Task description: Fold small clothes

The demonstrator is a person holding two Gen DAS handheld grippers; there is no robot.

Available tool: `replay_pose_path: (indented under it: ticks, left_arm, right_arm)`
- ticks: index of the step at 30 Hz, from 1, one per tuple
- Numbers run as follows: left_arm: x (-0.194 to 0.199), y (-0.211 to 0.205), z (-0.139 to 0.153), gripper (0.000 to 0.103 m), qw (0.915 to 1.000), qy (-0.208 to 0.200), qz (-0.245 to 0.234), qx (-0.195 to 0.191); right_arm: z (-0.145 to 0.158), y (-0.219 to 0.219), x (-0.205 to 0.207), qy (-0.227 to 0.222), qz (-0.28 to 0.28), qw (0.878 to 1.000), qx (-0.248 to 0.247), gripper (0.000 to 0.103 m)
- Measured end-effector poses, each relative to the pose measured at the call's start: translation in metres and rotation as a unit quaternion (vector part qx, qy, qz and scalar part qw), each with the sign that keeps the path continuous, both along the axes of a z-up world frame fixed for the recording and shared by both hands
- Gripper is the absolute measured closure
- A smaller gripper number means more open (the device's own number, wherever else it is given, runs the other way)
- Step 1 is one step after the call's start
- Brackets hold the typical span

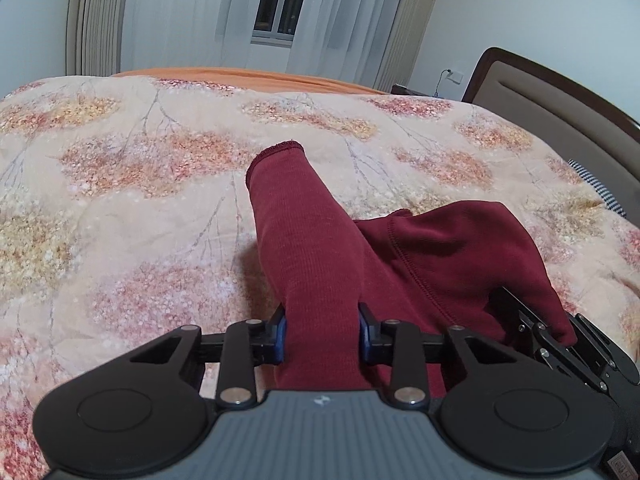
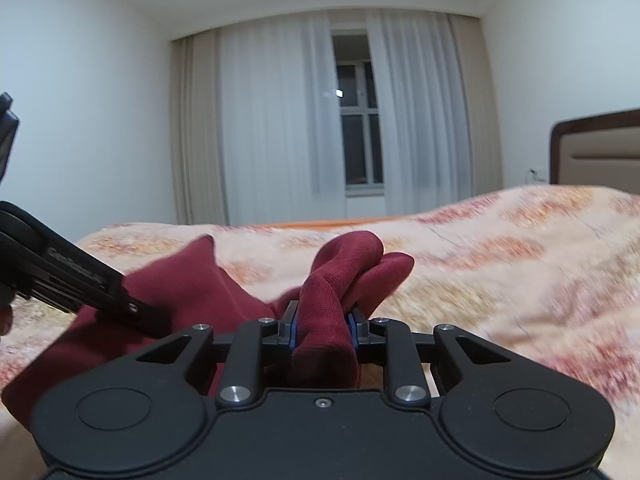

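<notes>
The dark red garment is a small ribbed-knit piece with stitched seams and a hemmed cuff. In the left wrist view it fills the lower middle of the frame: a sleeve-like tube rises from between the fingers of the left gripper toward the centre, its open cuff pointing up, while a wider panel with a curved seam spreads to the lower right. It hangs just above the floral quilt — the cloth is lifted rather than lying flat.

The left gripper is clenched on the sleeve, its blue pads pressing the fabric from both sides. In the right wrist view the right gripper likewise grasps a bunched fold of the same garment, which puffs up in two rounded lobes just above the fingers at centre frame. The rest of the cloth trails to the lower left, where the left gripper comes in from the left edge.

Much stays hidden. Both gripper bodies cover the lower part of the garment, so its full shape cannot be made out — whether shirt or trousers I cannot tell. In the left wrist view the right gripper shows only in part at the lower right, half wrapped in red cloth. The quilt in the right wrist view is blurred on the right side. The headboard is cut off at the upper right, and the window sits behind sheer curtains.
</notes>
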State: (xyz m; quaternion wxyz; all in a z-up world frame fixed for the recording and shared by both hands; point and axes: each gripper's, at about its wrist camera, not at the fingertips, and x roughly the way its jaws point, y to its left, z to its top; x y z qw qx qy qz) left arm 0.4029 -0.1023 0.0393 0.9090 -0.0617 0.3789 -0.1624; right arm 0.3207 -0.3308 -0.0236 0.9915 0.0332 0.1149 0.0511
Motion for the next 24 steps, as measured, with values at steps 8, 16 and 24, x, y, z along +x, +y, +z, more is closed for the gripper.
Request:
replay_pose_path:
  ticks: [8, 16, 24]
  left_arm:
    - [0.003, 0.045, 0.015, 0.068, 0.9993, -0.017, 0.035, -0.001]
    - [0.018, 0.124, 0.023, 0.068, 0.9947, -0.029, 0.098, -0.006]
    - [0.029, 0.188, -0.006, 0.068, 0.9895, 0.001, 0.141, -0.032]
  right_arm:
    - [0.017, 0.050, 0.028, -0.014, 0.048, 0.999, 0.003, 0.079]
    - [0.022, 0.119, 0.062, -0.016, 0.089, 0.995, 0.032, 0.079]
    - [0.005, 0.163, 0.082, 0.030, 0.093, 0.995, 0.031, 0.079]
